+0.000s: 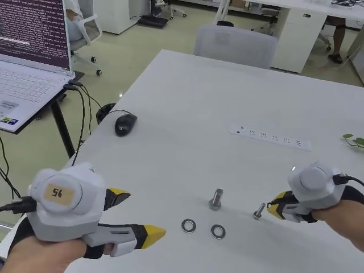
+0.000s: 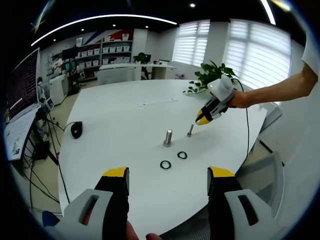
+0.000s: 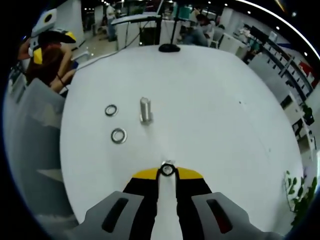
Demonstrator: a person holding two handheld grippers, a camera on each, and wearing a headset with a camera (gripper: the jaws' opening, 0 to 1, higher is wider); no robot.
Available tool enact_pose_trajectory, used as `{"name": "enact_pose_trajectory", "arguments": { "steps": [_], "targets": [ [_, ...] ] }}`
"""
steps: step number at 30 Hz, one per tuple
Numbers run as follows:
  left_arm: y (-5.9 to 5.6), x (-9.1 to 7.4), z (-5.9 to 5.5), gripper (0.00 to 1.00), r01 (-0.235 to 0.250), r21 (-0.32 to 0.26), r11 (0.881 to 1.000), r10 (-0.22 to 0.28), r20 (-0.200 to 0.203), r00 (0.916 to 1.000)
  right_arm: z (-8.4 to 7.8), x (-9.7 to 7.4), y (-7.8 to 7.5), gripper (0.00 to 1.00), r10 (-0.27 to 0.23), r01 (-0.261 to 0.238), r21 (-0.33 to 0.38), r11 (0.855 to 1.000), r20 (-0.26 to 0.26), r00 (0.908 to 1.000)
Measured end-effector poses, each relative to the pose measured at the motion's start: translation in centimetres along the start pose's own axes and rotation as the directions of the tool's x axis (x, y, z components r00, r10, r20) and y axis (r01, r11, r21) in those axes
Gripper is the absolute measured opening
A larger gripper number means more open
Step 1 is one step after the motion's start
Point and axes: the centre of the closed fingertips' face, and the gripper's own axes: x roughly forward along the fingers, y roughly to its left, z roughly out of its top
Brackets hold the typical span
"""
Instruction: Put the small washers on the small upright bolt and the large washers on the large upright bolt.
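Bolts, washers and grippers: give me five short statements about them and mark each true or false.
1. A washer and a second washer lie flat on the table. True.
2. The large bolt lies on its side. False: it stands upright, head down.
3. The left gripper is shut on a washer. False: its jaws stand wide apart with nothing between them.
4. The right gripper has its tips at the small bolt. True.
5. The mouse lies between the two bolts. False: it lies far from them, near the table's edge.
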Motion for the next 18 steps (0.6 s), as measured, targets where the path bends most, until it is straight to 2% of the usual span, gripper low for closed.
{"name": "enact_pose_trajectory", "arguments": {
  "steps": [5,14,18],
  "targets": [
    [0.2,-0.4,-0.6,0.62,-0.005,-0.008,1.0,0.005,-0.006,1.0,0.5,0.5,-0.4,0.13,0.008,-0.009,-0.03,1.0,-0.031,0.9995],
    [0.5,-0.8,-0.9,0.62,-0.018,-0.019,1.0,0.018,-0.006,0.9998,-0.1,1.5,-0.5,0.13,0.031,-0.033,-0.022,0.999,-0.086,0.9958],
    [0.6,-0.9,-0.9,0.62,-0.02,-0.023,1.0,0.02,-0.005,0.9998,-0.1,1.7,-0.5,0.13,0.037,-0.039,-0.023,0.999,-0.092,0.9951]
  ]
}}
